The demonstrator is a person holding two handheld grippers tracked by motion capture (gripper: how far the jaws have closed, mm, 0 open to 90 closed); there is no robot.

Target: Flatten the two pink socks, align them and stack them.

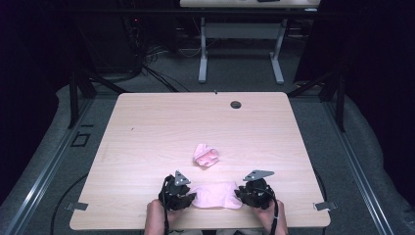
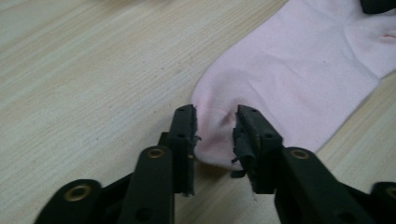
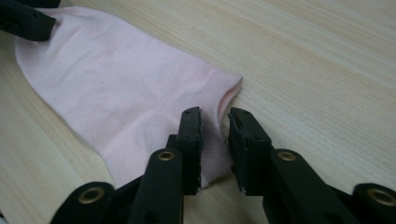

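A flat pink sock [image 1: 215, 195] lies near the table's front edge, stretched between my two grippers. My left gripper [image 1: 179, 190] has its jaws closed on the sock's rounded toe end [image 2: 212, 135], where the fabric puckers between them. My right gripper [image 1: 253, 188] pinches the sock's opposite end [image 3: 212, 140] beside its open corner. In the left gripper view the sock [image 2: 299, 70] runs away to the upper right. In the right gripper view the sock [image 3: 116, 84] runs to the upper left, where the left gripper's jaw tip [image 3: 25, 21] sits on it. A second pink sock [image 1: 206, 155], crumpled, rests mid-table.
The light wooden table [image 1: 147, 132] has a round cable hole [image 1: 236, 104] near its far edge. Both hands come in over the front edge. Another desk [image 1: 240, 34] stands behind on the grey floor.
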